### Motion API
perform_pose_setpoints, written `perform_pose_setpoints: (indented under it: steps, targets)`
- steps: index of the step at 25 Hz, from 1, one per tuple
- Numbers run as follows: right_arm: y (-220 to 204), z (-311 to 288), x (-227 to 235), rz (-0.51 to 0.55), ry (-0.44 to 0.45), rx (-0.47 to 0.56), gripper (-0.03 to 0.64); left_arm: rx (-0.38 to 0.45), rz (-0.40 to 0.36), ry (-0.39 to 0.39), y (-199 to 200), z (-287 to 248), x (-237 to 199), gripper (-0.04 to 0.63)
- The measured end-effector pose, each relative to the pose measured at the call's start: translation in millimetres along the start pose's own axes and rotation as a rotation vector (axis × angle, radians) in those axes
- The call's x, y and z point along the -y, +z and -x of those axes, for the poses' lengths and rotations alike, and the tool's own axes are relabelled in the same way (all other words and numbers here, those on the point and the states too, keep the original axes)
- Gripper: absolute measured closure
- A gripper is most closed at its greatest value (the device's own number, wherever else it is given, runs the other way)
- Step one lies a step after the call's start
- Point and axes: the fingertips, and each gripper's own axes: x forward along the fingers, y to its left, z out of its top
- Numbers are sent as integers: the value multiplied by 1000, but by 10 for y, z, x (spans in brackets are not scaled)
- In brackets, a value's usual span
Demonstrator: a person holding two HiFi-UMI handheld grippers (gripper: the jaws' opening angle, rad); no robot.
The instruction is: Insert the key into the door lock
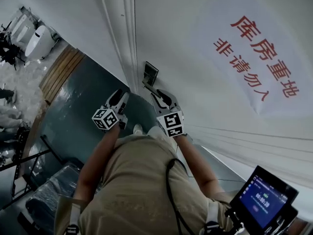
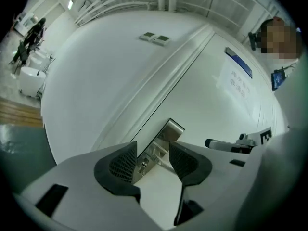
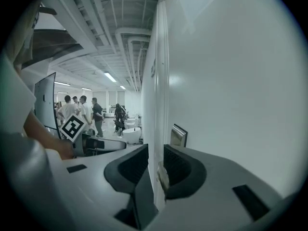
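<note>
My right gripper point(image 3: 153, 159) seems to pinch the small pale key point(image 3: 162, 178) against its pad. My left gripper point(image 2: 151, 157) stands spread and empty. Just beyond, the door lock point(image 3: 179, 136) sits on the white door point(image 3: 231, 81). I judge the key is not yet inserted.

White sign point(image 1: 259, 58) on door point(image 1: 186, 43), red print in two lines: 库房重地, then 非请勿入. Left gripper view: same sheet, print too faint to read; blue strip point(image 2: 238, 63) above it, lettering illegible. Right gripper view: red characters at top edge, cut off. Screen point(image 1: 264, 199) low right: white digits, perhaps 00:00:20, too small to be sure.
</note>
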Motion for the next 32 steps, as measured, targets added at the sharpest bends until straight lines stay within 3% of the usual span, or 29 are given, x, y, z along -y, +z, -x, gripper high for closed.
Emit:
perform_pose_setpoints:
  steps: [4,11,18,24,32]
  targets:
    - [47,-5,-44,12,50,14,512,7,-102,37,12,158,108,390]
    - [135,212,-57,67,151,27,512,86,-137,139,52,455,477,390]
    - [35,468,3,65,234,30,512,149,-121,270,-208,900,780,390]
    - [-120,580,-82,48,323,34,512,256,-100,392,-466,1521,1045,390]
    - [-168,728,-383,52,421,37,512,362,-55,548,-794,2359,1214,390]
